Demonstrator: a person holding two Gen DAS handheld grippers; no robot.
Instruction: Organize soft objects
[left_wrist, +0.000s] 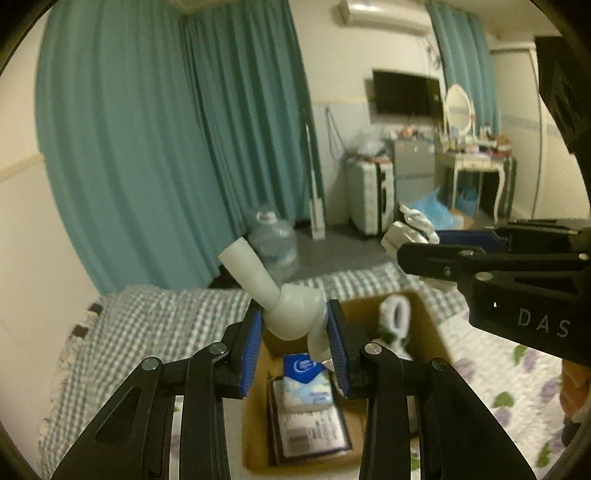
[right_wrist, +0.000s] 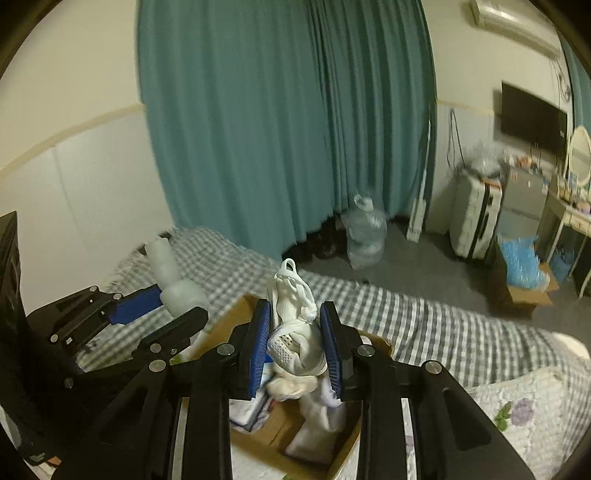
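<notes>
My left gripper (left_wrist: 294, 328) is shut on a pale white soft toy with a round body and a tube-like limb (left_wrist: 269, 295), held above an open cardboard box (left_wrist: 424, 321). The toy also shows in the right wrist view (right_wrist: 173, 280). My right gripper (right_wrist: 293, 338) is shut on a white sneaker with laces (right_wrist: 295, 321), held over the same box (right_wrist: 343, 454). The sneaker shows in the left wrist view (left_wrist: 410, 229) in the right gripper (left_wrist: 417, 247). The box holds a blue and white tissue pack (left_wrist: 306, 384), a flat packet (left_wrist: 310, 432) and a white fuzzy item (left_wrist: 395, 317).
The box stands on a bed with a grey checked blanket (left_wrist: 147, 332) and a floral quilt (left_wrist: 517, 387). Teal curtains (right_wrist: 277, 129) hang behind. A water jug (right_wrist: 364, 229), a suitcase (right_wrist: 476, 218), a dressing table (left_wrist: 476, 162) and a wall television (left_wrist: 406, 92) stand beyond.
</notes>
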